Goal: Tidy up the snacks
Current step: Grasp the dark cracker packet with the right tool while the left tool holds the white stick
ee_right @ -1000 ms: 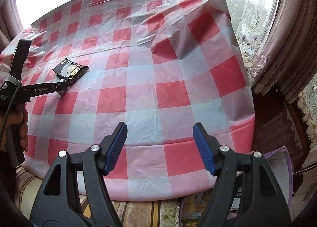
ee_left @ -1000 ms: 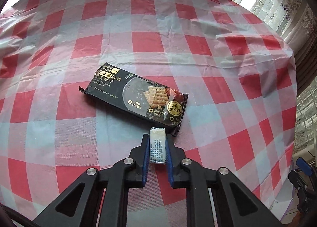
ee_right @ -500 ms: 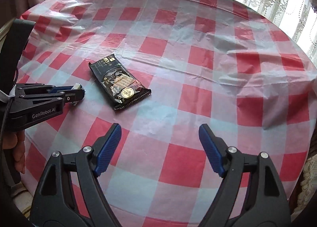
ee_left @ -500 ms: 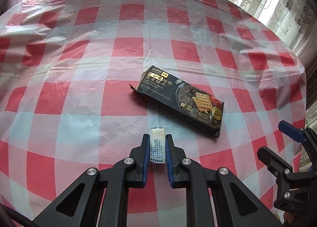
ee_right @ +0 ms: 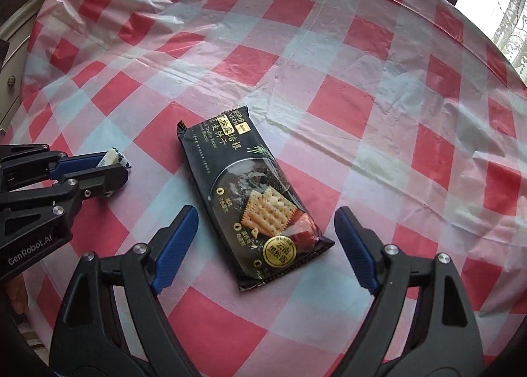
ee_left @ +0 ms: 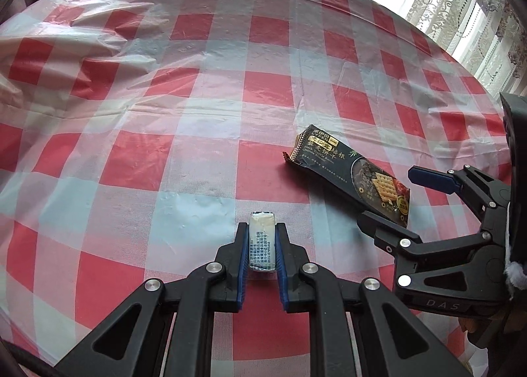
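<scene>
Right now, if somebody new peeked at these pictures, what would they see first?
Probably the black cracker packet, lying flat on the red-and-white checked tablecloth, right between the wide-open fingers of the right hand-held gripper. Next, the little white wrapped snack pinched in the left hand-held gripper, off to the packet's left.

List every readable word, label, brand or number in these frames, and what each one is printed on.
"GenRobot.AI": side of the left claw's black body.
"DAS": black body of the right claw.
"Quinoa Biscuit": black glossy cracker packet; more Chinese characters on it and a gold round seal, too small to quote reliably.
Small white wrapped snack bar: blue fine print, too small to read.
</scene>
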`<state>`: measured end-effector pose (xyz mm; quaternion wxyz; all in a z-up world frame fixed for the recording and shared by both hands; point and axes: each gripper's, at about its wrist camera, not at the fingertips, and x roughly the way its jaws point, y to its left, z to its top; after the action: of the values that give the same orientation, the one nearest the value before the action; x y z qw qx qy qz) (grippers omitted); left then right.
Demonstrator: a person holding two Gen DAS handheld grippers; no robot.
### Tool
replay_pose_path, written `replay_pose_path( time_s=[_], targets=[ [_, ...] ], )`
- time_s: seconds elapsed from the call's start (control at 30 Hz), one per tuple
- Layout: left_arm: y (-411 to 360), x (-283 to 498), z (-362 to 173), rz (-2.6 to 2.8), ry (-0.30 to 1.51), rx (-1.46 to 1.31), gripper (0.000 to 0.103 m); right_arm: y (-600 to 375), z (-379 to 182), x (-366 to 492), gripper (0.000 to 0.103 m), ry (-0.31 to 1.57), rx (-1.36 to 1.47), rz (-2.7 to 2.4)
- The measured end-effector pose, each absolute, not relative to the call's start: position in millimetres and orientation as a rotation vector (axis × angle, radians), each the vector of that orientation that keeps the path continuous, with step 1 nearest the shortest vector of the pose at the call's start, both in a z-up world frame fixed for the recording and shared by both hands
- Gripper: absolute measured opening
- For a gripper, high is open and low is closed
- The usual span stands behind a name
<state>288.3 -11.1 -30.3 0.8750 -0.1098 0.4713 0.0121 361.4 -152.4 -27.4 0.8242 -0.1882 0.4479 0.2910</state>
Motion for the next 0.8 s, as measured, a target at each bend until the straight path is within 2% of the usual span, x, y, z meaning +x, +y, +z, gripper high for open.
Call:
replay_pose_path(
  time_s=[0.33,0.4,0.47,0.53,0.8],
  targets=[
    [-3.9,288.5,-31.1,0.033,0.975,-0.249,0.016,-135.4,-35.7,380.6,0.085,1.000,-0.338,0.638],
    [-1.9,288.4,-31.2,0.037,0.972,-0.256,0.016,-135.8,-34.1,378.3,0.079,0.992,-0.330,0.638],
    [-1.2,288.3,-31.3,0.038,0.972,-0.258,0.016,-138.4,-31.7,376.4,0.063,0.994,-0.314,0.620],
    [-1.4,287.7,-31.2,0.037,0.971,-0.259,0.016,-142.8,-30.1,374.8,0.056,1.003,-0.297,0.597],
    [-6.2,285.1,-29.0,0.015,0.972,-0.262,0.015,-155.8,-29.1,349.2,0.055,1.010,-0.277,0.522]
  ],
)
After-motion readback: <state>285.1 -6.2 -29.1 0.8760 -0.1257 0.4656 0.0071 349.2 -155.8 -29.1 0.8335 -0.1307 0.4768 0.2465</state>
